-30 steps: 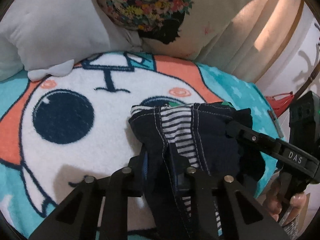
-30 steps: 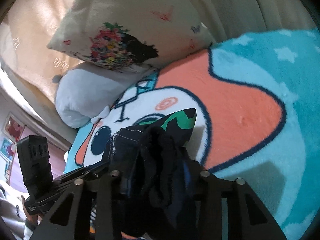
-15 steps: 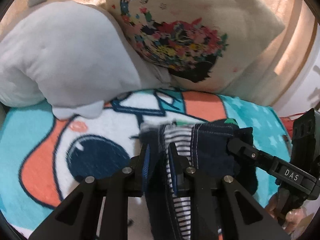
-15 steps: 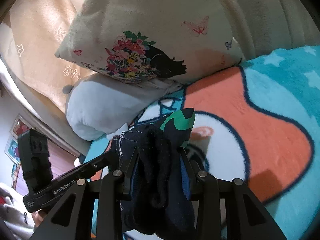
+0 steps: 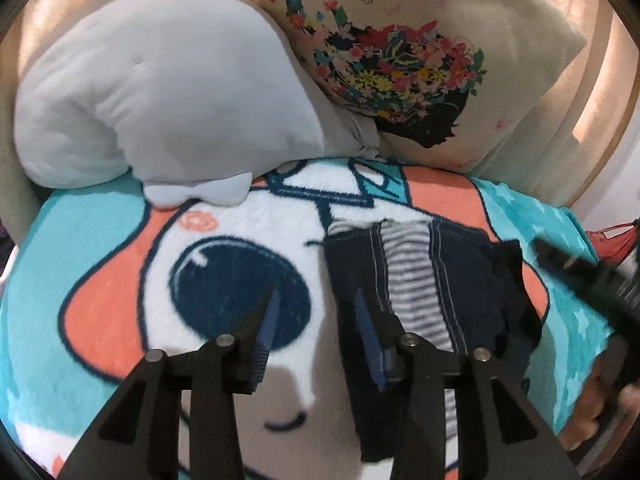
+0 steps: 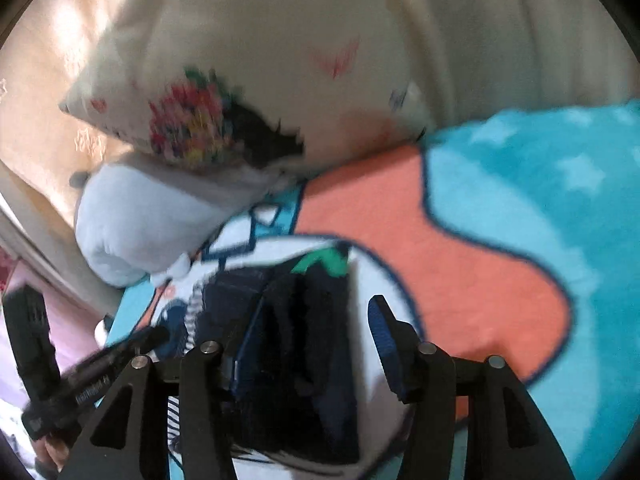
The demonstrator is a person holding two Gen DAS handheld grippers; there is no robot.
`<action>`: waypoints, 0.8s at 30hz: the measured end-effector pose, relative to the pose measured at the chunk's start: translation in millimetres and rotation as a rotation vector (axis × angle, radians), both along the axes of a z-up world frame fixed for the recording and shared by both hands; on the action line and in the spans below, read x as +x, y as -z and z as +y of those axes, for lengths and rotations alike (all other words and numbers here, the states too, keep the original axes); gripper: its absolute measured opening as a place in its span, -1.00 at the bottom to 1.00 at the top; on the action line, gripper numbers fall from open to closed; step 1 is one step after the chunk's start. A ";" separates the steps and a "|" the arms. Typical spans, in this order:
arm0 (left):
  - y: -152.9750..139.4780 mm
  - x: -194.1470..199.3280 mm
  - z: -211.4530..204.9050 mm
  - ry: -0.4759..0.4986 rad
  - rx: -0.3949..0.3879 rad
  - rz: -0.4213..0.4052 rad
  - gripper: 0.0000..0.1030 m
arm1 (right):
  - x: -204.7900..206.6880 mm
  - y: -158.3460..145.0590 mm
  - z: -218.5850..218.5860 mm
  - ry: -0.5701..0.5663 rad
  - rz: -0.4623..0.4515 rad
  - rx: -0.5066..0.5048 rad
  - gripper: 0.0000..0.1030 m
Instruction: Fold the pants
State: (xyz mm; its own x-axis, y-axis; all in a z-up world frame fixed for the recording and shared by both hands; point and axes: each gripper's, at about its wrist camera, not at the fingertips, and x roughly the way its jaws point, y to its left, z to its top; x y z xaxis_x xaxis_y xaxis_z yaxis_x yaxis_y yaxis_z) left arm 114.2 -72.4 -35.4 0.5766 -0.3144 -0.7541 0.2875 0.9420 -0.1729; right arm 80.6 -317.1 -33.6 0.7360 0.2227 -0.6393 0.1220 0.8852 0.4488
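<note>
Left wrist view
Left gripper (image 5: 316, 320): released; the jaws are spread and nothing is held between them.
Pants (image 5: 420, 280): a dark folded bundle with a striped lining, laid on the blanket (image 5: 100, 240), on the white face print beside the big dark eye (image 5: 240, 284).
Key relation: the pants are found just to the right of the left gripper's gap; the right finger (image 5: 366, 332) is at or over their left edge, though contact cannot be told. The bundle's long axis is run away from the camera, toward the pillows.
Right gripper: seen as a blurred dark bar at the pants' far right side, with a hand below it.
Room: a grey plush (image 5: 160, 92) and a floral pillow (image 5: 400, 72) are propped beyond the pants, at the head of the bed.

Right wrist view
Right gripper (image 6: 316, 328): let go; the fingers are parted wide and the cloth is not pinched.
Pants (image 6: 304, 340): seen between the fingers and against the left one, with a green patch at the far end; the view is blurred.
Nearer hand: both are judged about equally near, one at each side of the pants.
Left gripper (image 6: 92, 380): seen past the pants' left side.
Judgement: the fold appears set down, so any next move is expected to be pressing flat or drawing away.
</note>
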 end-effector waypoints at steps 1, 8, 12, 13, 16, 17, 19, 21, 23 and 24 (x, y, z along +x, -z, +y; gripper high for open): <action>0.4 -5.2 0.0 -0.005 0.003 -0.005 -0.25 | -5.3 -8.2 -1.5 0.015 -0.020 -0.001 0.10; 16.3 -29.6 -9.5 -0.015 0.047 -0.012 -0.18 | -20.8 -24.4 6.8 -0.122 -0.144 0.273 0.10; 32.2 -27.6 -14.6 -0.015 0.066 0.013 -0.12 | -13.3 11.6 15.4 -0.119 -0.057 0.301 0.10; 31.9 -27.9 -14.9 -0.016 0.068 0.002 -0.09 | -13.0 20.2 14.8 -0.108 -0.041 0.307 0.10; 28.8 -29.0 -14.8 -0.011 0.078 -0.022 0.00 | -15.5 36.1 9.6 -0.068 -0.026 0.306 0.10; 27.4 -29.4 -13.5 -0.010 0.076 -0.023 0.01 | -17.2 34.6 9.3 -0.063 -0.034 0.300 0.10; 24.2 -31.0 -9.2 -0.018 0.064 -0.027 0.03 | -20.8 26.7 10.8 -0.064 -0.047 0.267 0.10; 18.6 -36.5 -5.8 -0.032 0.066 -0.047 0.12 | -28.7 16.2 14.7 -0.051 -0.066 0.203 0.12; 11.7 -43.2 -2.4 -0.050 0.070 -0.080 0.20 | -36.2 9.7 16.6 -0.029 -0.080 0.164 0.13; 7.6 -47.5 -0.8 -0.061 0.071 -0.099 0.27 | -41.3 7.2 17.3 -0.018 -0.088 0.150 0.13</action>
